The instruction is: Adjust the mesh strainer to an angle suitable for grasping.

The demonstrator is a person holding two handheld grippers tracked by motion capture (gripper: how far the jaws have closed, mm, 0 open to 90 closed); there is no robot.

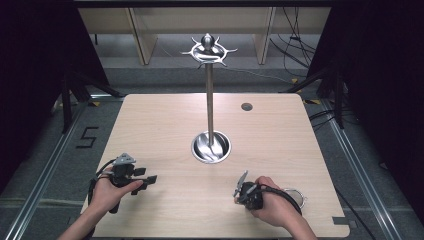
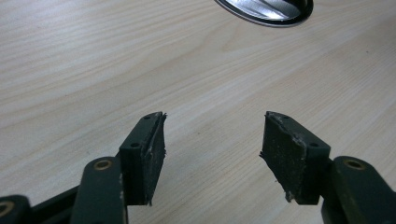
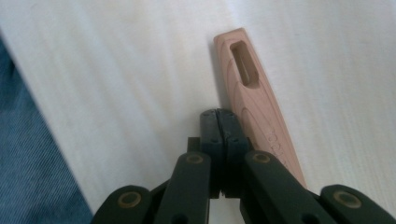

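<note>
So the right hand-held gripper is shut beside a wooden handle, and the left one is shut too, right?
Not quite. The left hand-held gripper is open: the left gripper view shows its two pads standing apart with bare table between them. The rest is right: the right hand-held gripper is shut, with the wooden handle beside it.

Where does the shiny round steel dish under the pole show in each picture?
High view: table centre, round steel dish.
Left gripper view: top edge, right of centre.
Right gripper view: aims elsewhere, at a wooden handle.
Shared landmark: the pale wooden table.
</note>
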